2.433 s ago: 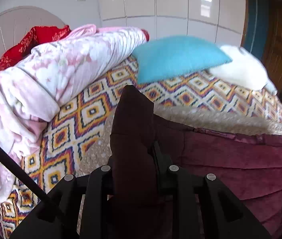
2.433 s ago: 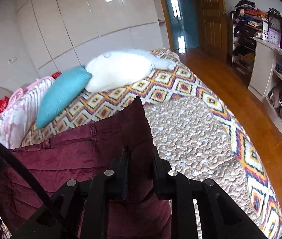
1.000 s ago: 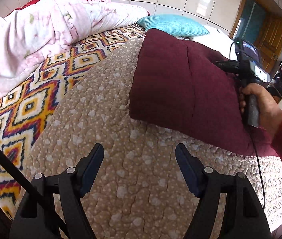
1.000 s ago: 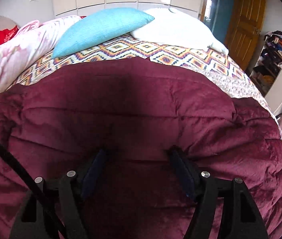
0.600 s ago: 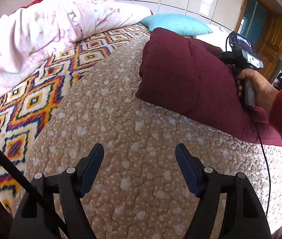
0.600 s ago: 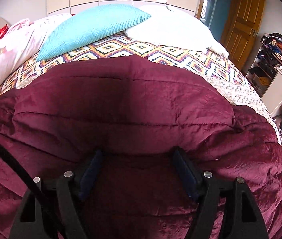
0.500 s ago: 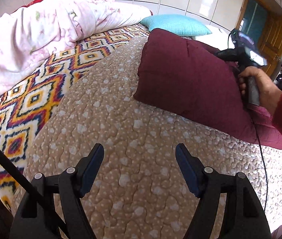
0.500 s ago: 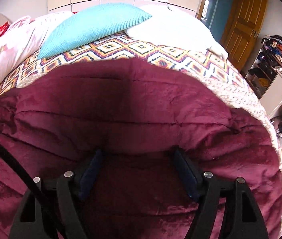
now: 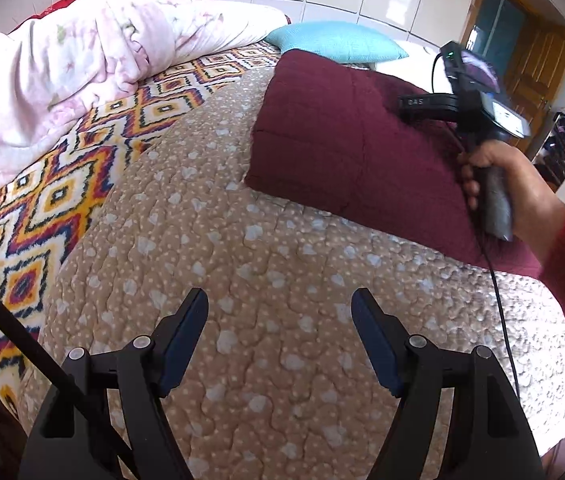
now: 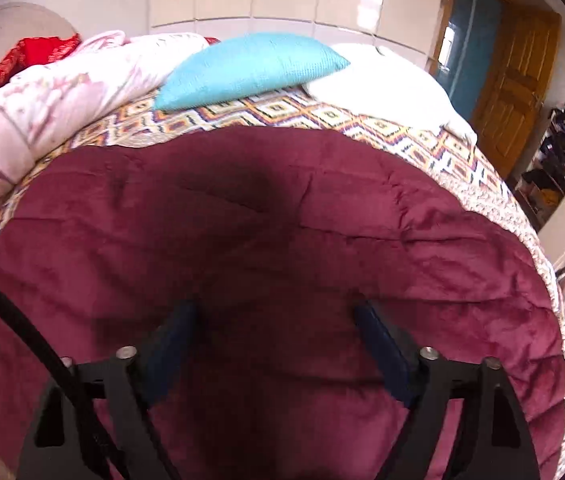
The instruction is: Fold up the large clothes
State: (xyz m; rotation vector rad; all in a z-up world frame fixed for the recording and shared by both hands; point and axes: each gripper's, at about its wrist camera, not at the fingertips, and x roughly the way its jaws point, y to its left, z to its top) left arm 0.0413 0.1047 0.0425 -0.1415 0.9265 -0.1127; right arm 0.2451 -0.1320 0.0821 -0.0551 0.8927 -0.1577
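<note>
**Both hand-held grippers open, maroon garment folded on the bed**

From my left wrist camera, the left hand-held gripper (image 9: pixel 280 312) has its jaws spread wide with nothing between them, hanging over the tan quilted cover (image 9: pixel 242 280) on the bed. The folded maroon padded garment (image 9: pixel 346 136) lies on that cover ahead and to the right, well apart from the left fingers.

My right hand (image 9: pixel 494 176) holds the right hand-held gripper (image 10: pixel 274 320) over the garment. In the right wrist view its jaws are also spread wide, with the maroon fabric (image 10: pixel 282 220) filling the frame beneath them; I cannot tell whether the tips touch it.

Beyond the garment sit a turquoise pillow (image 10: pixel 250 68), a white pillow (image 10: pixel 382 76) and a pink floral duvet (image 9: pixel 62 80) on the diamond-patterned blanket (image 9: pixel 42 192).
</note>
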